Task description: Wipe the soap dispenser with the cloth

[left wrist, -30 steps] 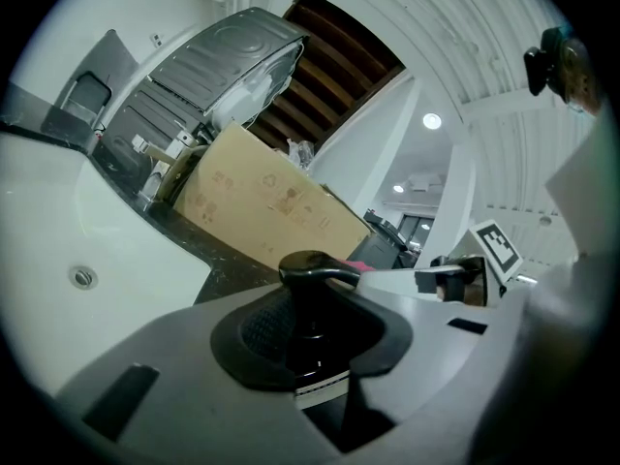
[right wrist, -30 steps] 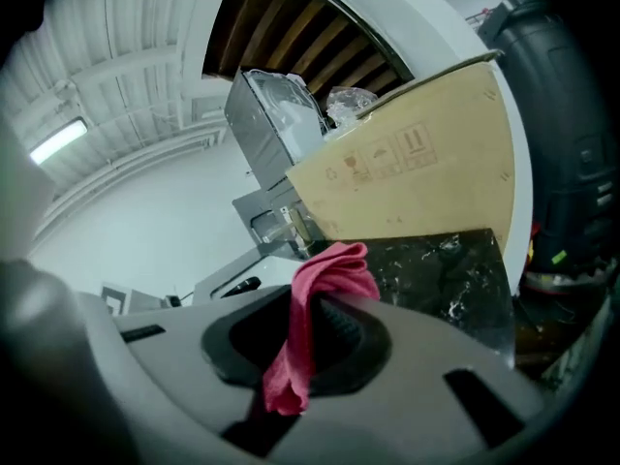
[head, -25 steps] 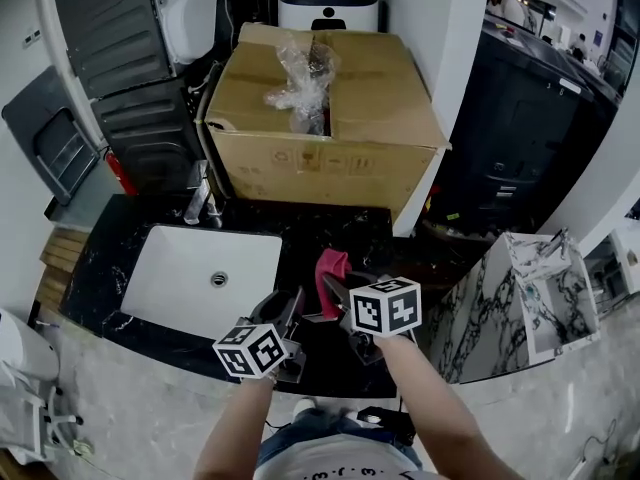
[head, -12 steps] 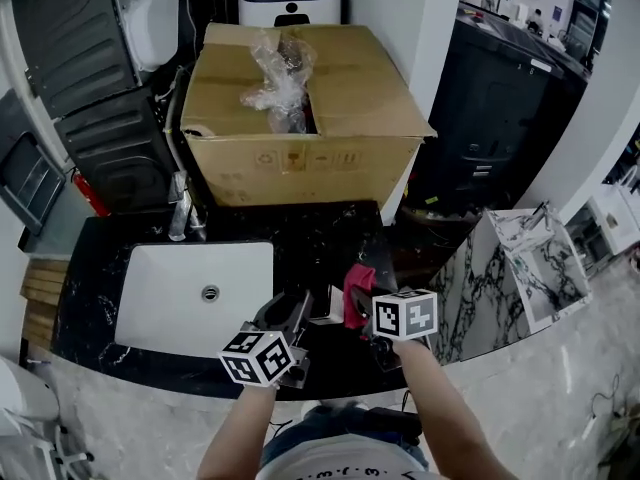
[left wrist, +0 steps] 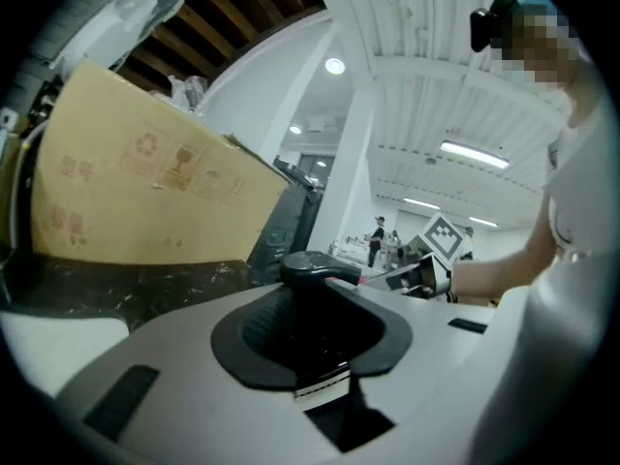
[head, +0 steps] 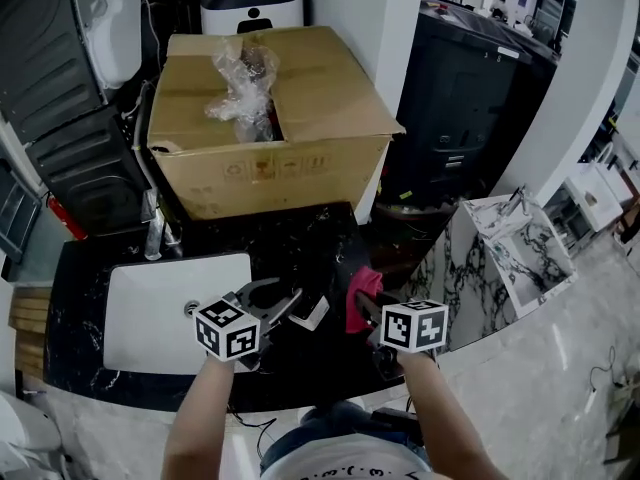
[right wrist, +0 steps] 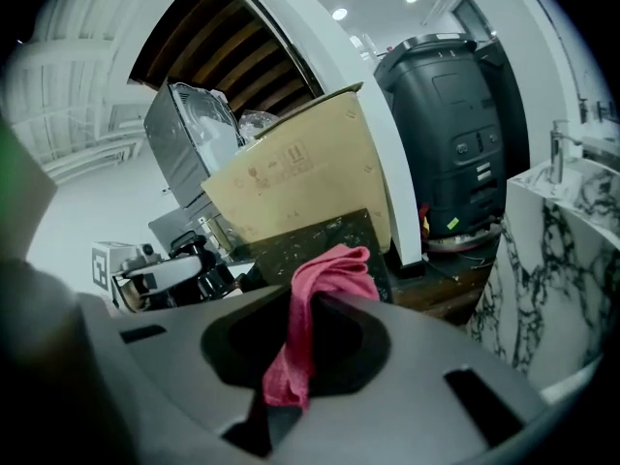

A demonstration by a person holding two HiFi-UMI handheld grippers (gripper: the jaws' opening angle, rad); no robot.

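Observation:
My left gripper (head: 272, 306) is shut on a black soap dispenser (left wrist: 312, 320) over the dark counter, just right of the sink. The dispenser's pump head (left wrist: 317, 265) sticks out past the jaws. My right gripper (head: 366, 306) is shut on a pink-red cloth (head: 360, 293), which bunches above the jaws and hangs down between them (right wrist: 308, 325). The two grippers face each other a short way apart. The right gripper view shows the left gripper (right wrist: 155, 274) with the dispenser (right wrist: 197, 260) at its left. The cloth is clear of the dispenser.
A white sink basin (head: 150, 313) with a faucet (head: 155, 233) sits in the black marble counter (head: 300, 243). A large cardboard box (head: 300, 128) with plastic wrap stands behind. A marble-patterned unit (head: 500, 258) and a white column (head: 345, 28) lie to the right.
The left gripper has rolled, so its marker cube now faces up, still holding the dispenser. The right gripper has drawn back to the right and lower with the cloth.

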